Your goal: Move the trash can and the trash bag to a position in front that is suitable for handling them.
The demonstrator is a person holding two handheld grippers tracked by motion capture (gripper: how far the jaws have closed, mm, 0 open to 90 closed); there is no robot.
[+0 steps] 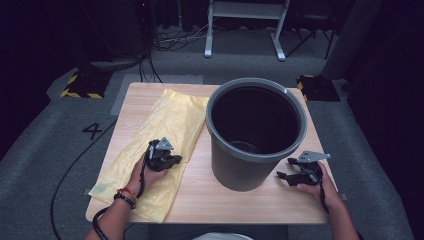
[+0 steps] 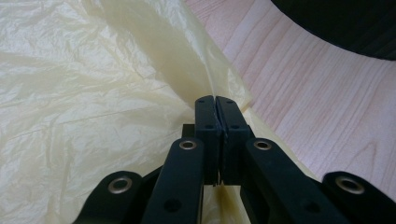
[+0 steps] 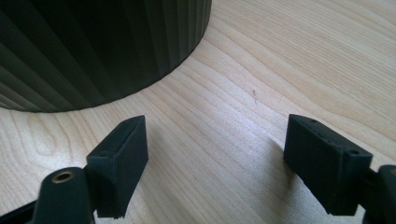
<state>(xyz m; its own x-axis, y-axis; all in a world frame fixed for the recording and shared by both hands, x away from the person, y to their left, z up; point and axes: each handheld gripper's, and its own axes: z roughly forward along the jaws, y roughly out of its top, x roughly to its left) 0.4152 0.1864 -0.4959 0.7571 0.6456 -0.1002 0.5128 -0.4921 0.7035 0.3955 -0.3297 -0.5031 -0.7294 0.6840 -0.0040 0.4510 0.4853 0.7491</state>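
The grey waste bin (image 1: 256,132) blocks the tabletop's (image 1: 220,200) middle; bare wood in front of it gives passage between both sides.

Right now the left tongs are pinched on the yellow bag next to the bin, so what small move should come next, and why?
Probably lift the left tongs a little to raise the yellow bag off the table. They are shut on a fold of it, the bag lies flat beside the grey bin, and the right tongs wait open by the bin's base.

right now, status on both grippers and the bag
Left gripper shut on yellow bag, edge pinched. Right gripper open, resting beside bin. Nothing in the way.
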